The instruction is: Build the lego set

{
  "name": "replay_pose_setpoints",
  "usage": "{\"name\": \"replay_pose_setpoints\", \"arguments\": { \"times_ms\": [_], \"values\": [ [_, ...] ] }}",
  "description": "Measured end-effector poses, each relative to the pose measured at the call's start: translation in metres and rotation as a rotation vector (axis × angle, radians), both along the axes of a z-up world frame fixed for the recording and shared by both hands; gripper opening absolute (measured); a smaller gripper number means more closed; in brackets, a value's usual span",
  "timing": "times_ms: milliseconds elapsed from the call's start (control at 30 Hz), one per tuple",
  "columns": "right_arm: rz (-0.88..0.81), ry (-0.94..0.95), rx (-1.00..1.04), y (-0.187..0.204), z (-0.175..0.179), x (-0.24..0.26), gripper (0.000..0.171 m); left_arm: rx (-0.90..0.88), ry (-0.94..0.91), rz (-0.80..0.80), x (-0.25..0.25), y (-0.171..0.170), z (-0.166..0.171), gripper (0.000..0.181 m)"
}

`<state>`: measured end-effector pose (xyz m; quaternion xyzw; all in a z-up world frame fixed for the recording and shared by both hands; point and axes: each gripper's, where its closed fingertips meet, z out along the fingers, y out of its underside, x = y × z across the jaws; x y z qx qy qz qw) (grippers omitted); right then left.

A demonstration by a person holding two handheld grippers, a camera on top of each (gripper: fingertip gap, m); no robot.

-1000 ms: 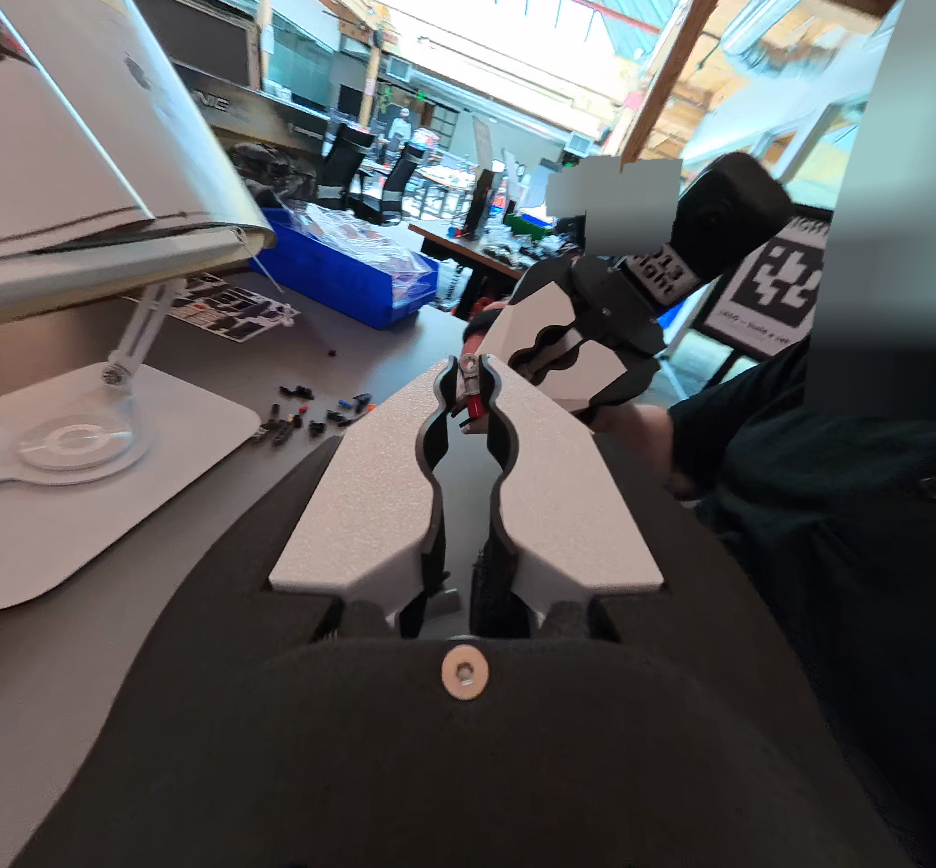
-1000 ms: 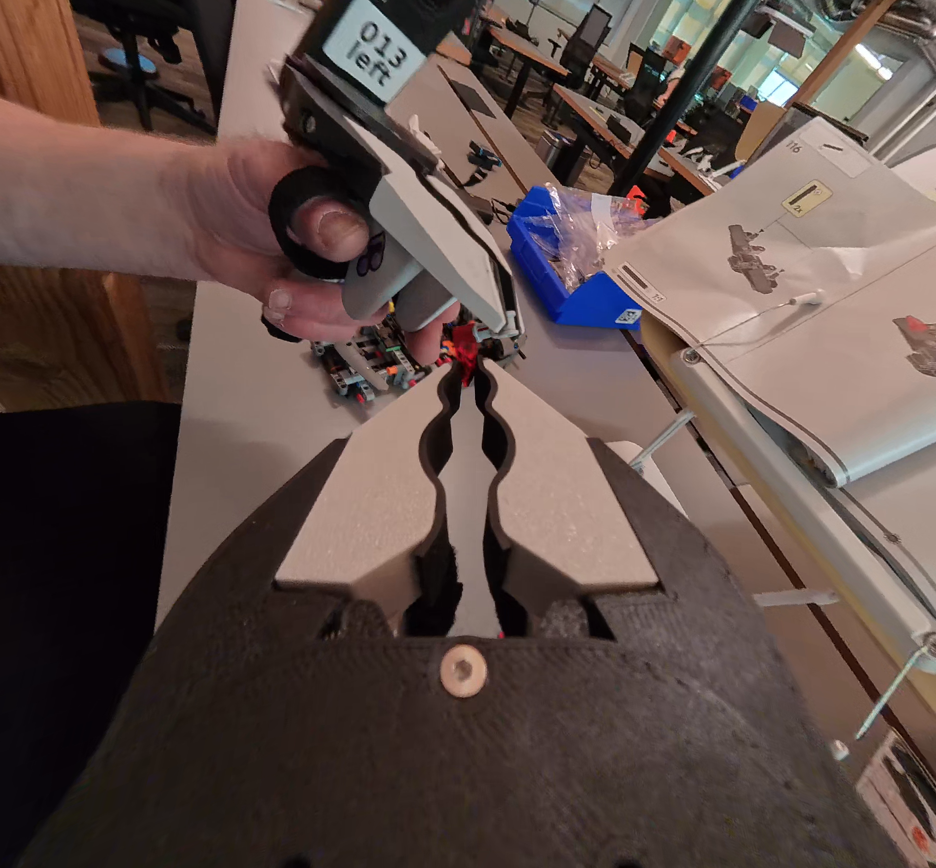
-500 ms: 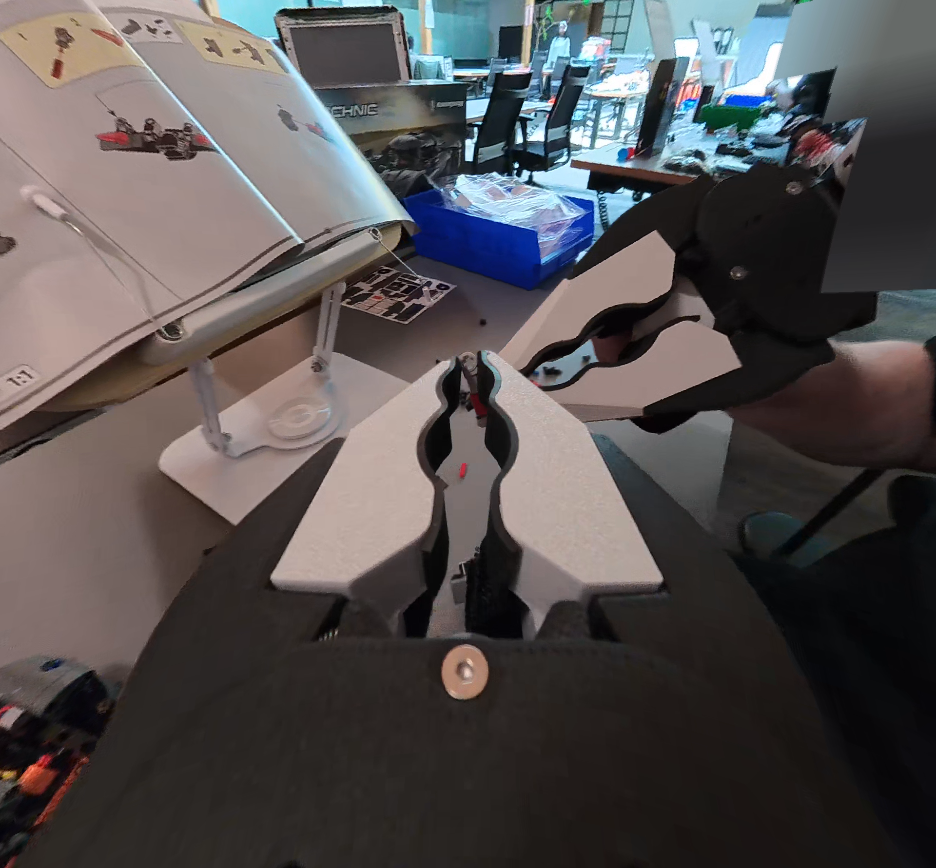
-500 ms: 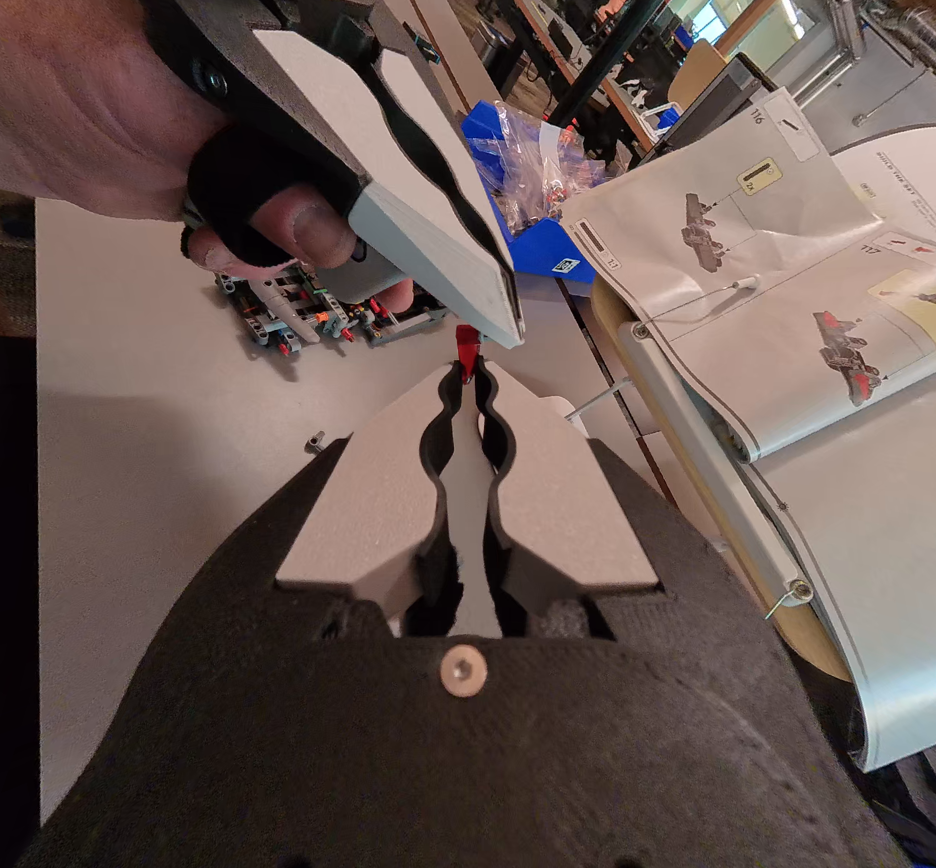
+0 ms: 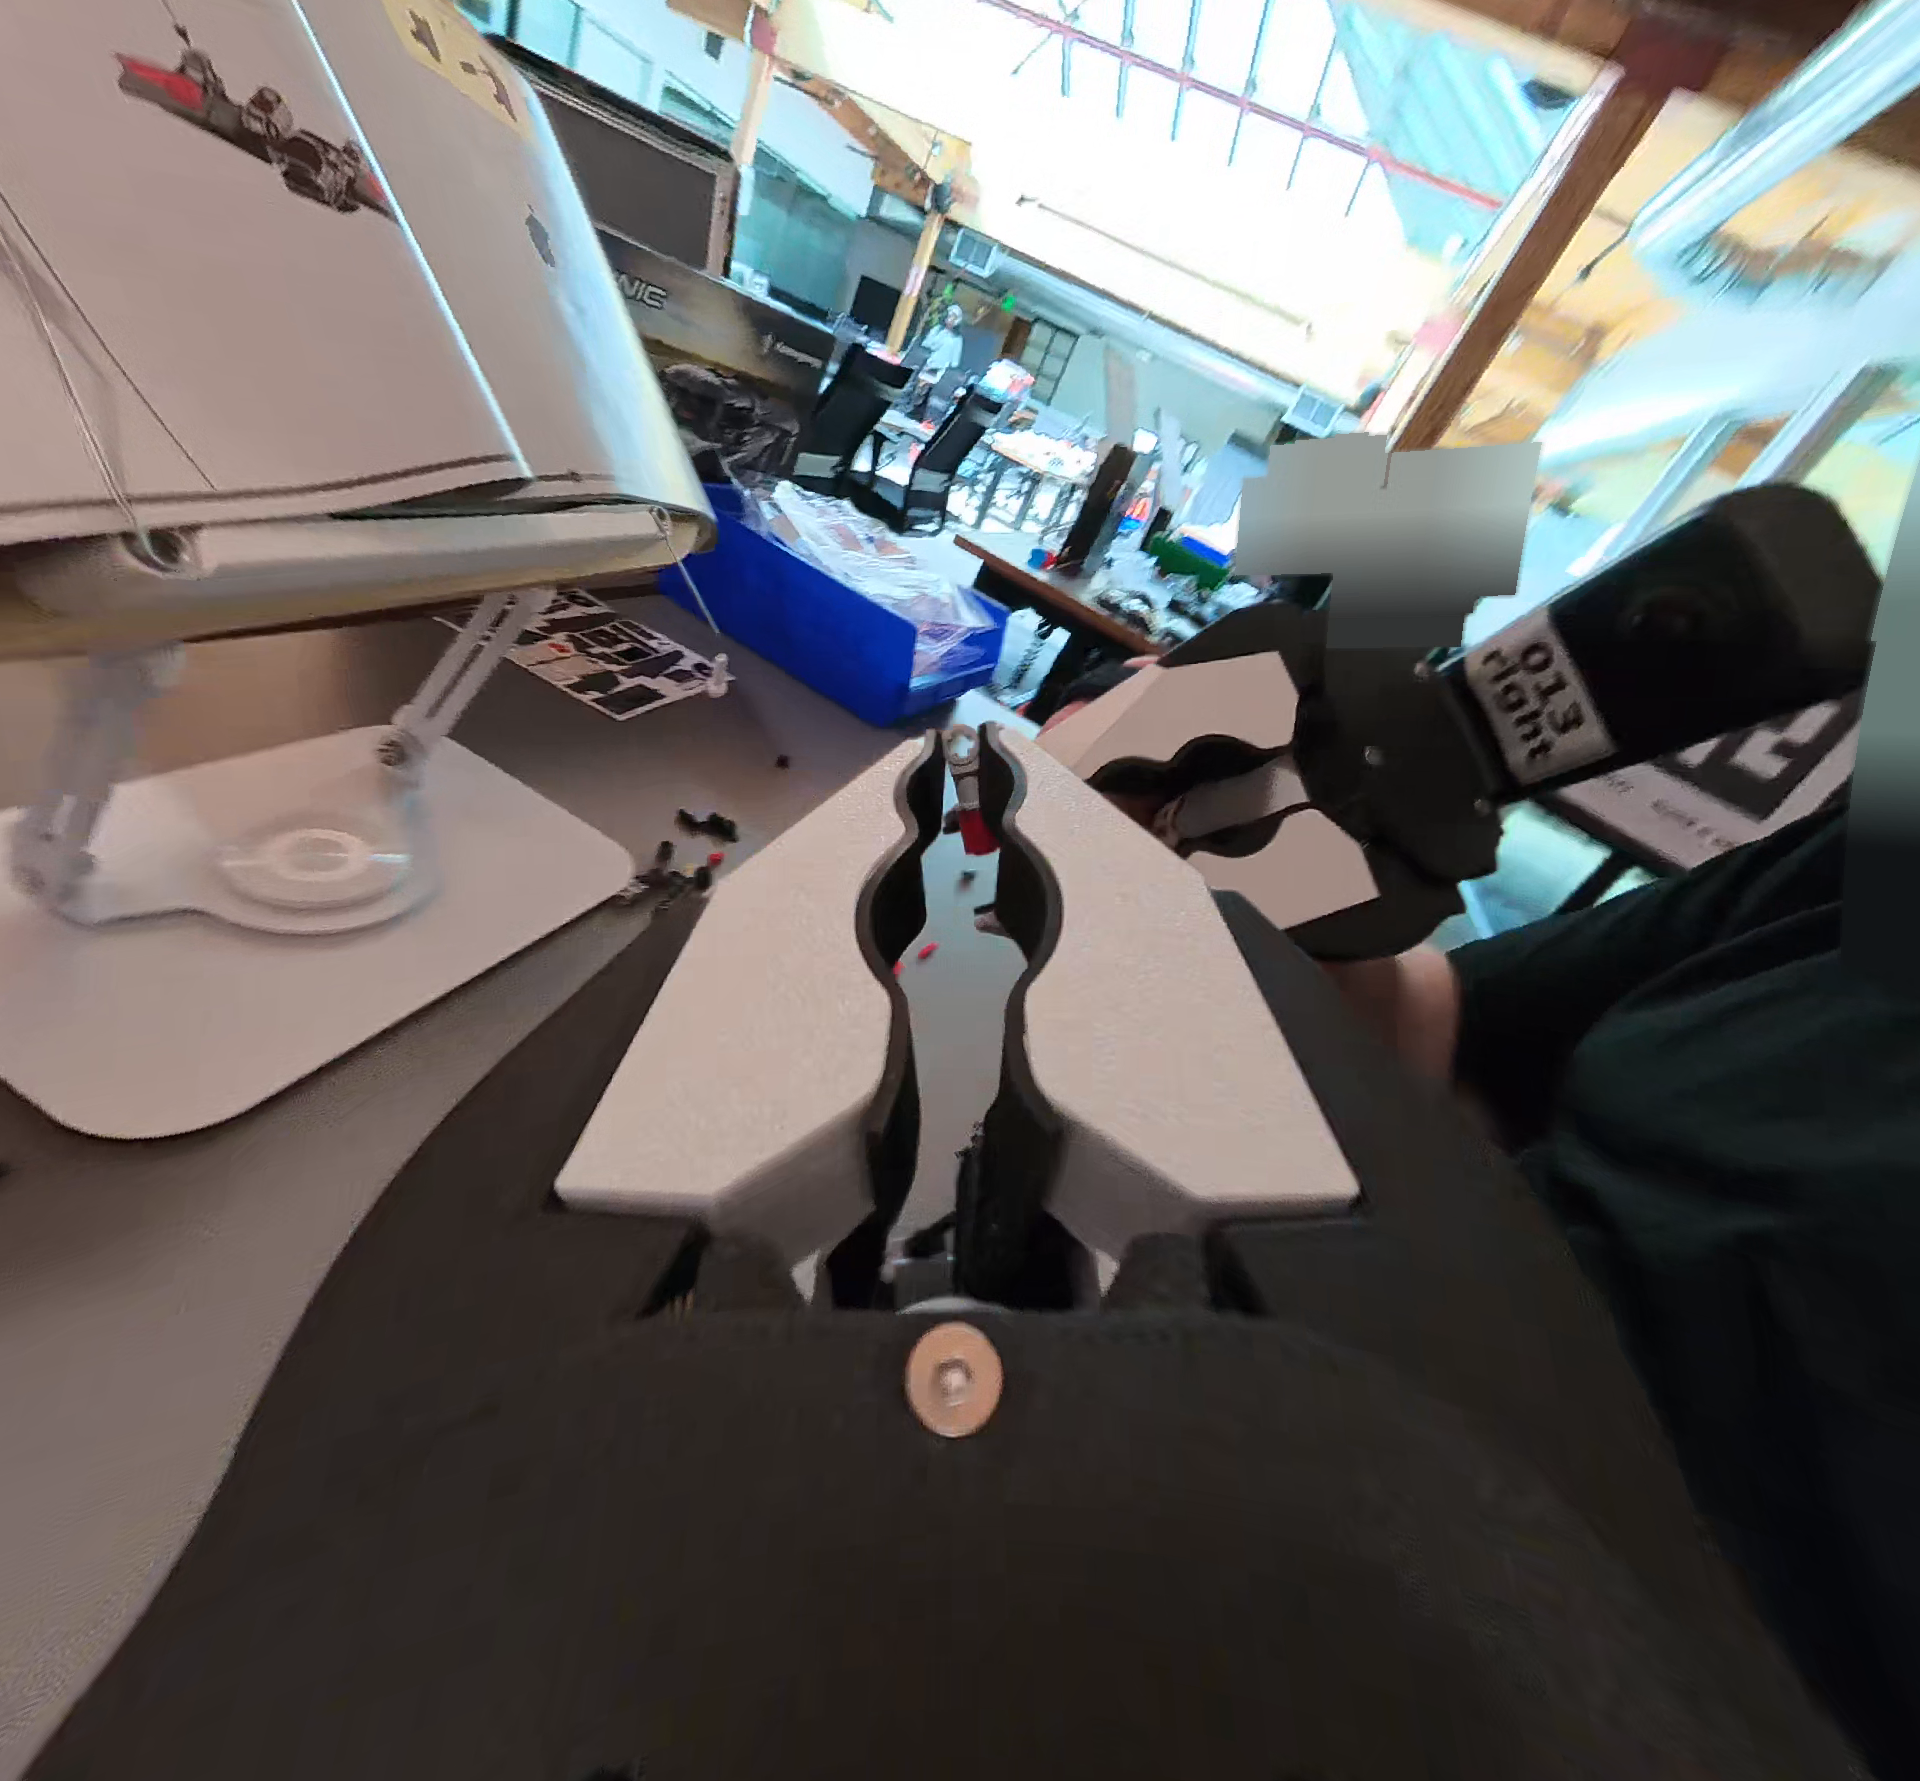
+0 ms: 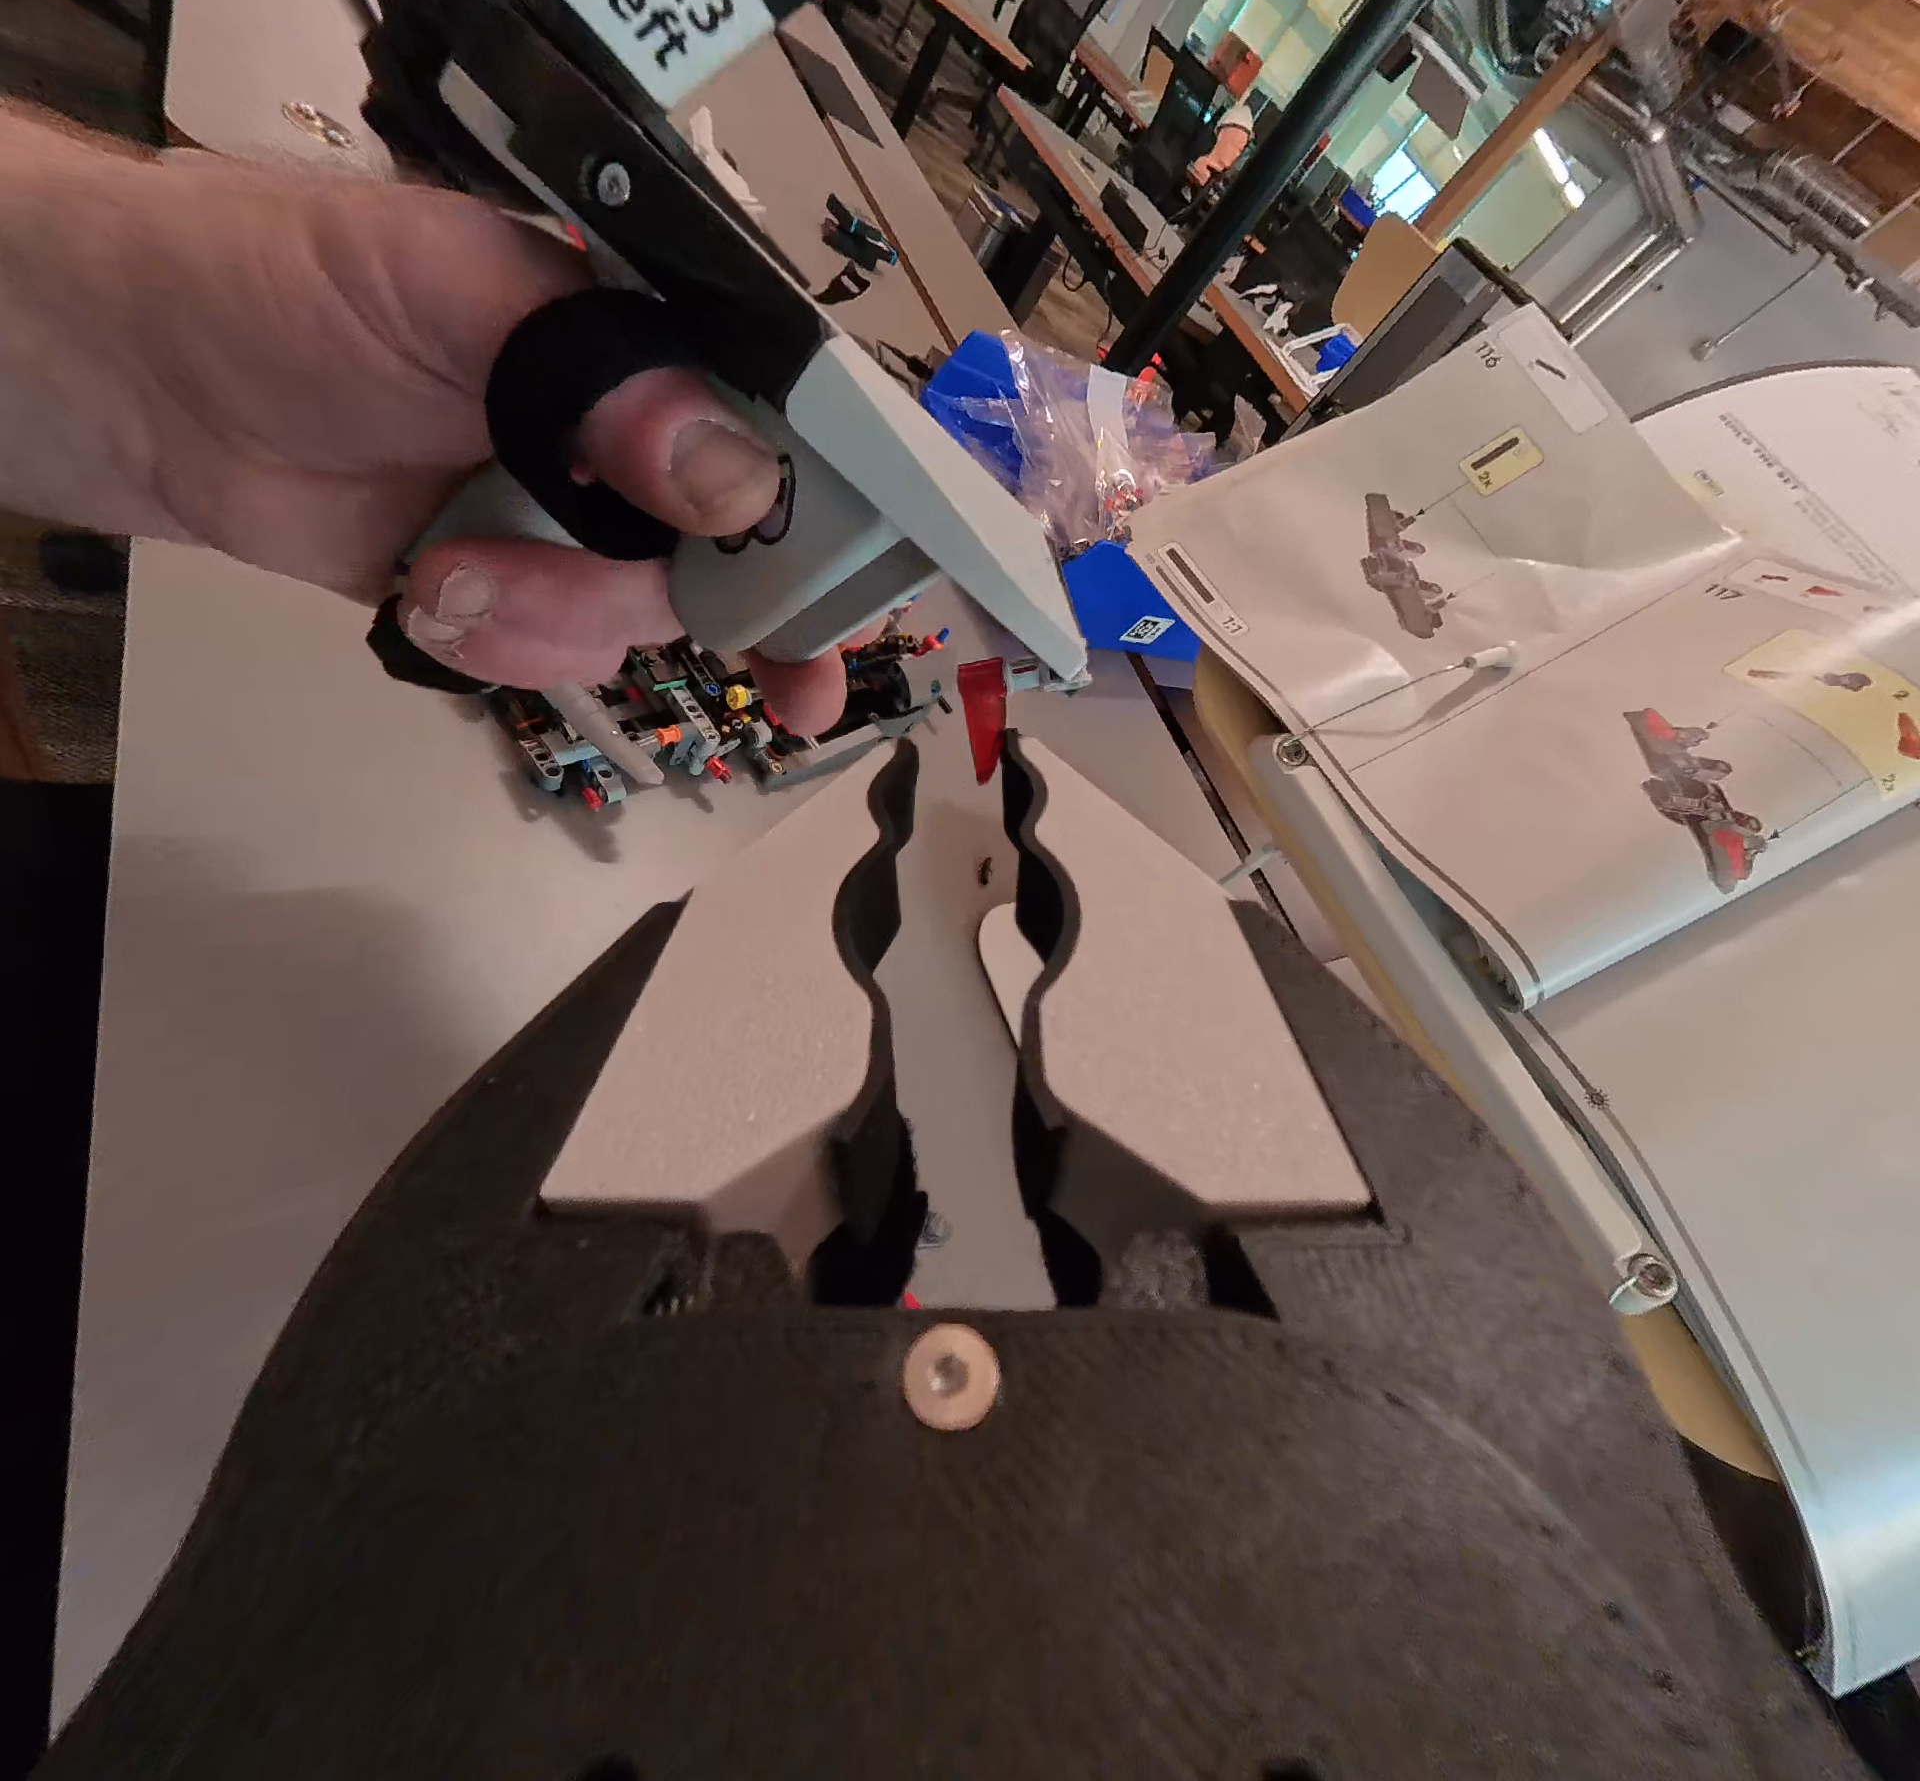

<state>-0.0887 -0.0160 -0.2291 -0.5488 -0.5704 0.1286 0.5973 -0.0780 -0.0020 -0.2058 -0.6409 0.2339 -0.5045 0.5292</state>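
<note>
Left gripper pinches a small red-and-grey piece at frame centre, right gripper spread apart beside it

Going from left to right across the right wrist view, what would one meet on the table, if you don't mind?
Partly built lego model → red lego piece → blue bin → instruction booklet.
</note>
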Motion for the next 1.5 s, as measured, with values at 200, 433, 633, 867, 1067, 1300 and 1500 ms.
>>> {"name": "replay_pose_setpoints", "arguments": {
  "times_ms": [200,433,633,867,1067,1300,1500],
  "values": [
    [-0.018,0.013,0.031,0.004,0.002,0.001,0.003,-0.072,-0.081,-0.039,0.004,-0.001,-0.002,0.004],
    [0.017,0.046,-0.064,0.003,0.000,0.005,0.003,-0.058,-0.073,-0.033,0.007,0.000,-0.004,0.005],
    [0.161,0.153,-0.296,-0.007,0.003,0.007,0.002,0.024,-0.035,0.005,0.008,-0.002,0.002,0.010],
    [0.378,0.292,-0.524,-0.022,0.012,0.015,0.002,0.167,0.059,0.039,0.000,-0.004,0.012,0.019],
    [0.685,0.384,-0.701,-0.045,0.024,0.028,0.002,0.284,0.125,-0.066,0.010,-0.022,0.014,0.023],
    [1.015,0.377,-0.861,-0.069,0.027,0.047,0.003,0.435,0.203,-0.211,0.022,-0.051,0.012,0.026],
    [1.188,0.308,-0.952,-0.084,0.019,0.054,0.003,0.585,0.303,-0.284,0.035,-0.074,0.003,0.023]
  ]
}}
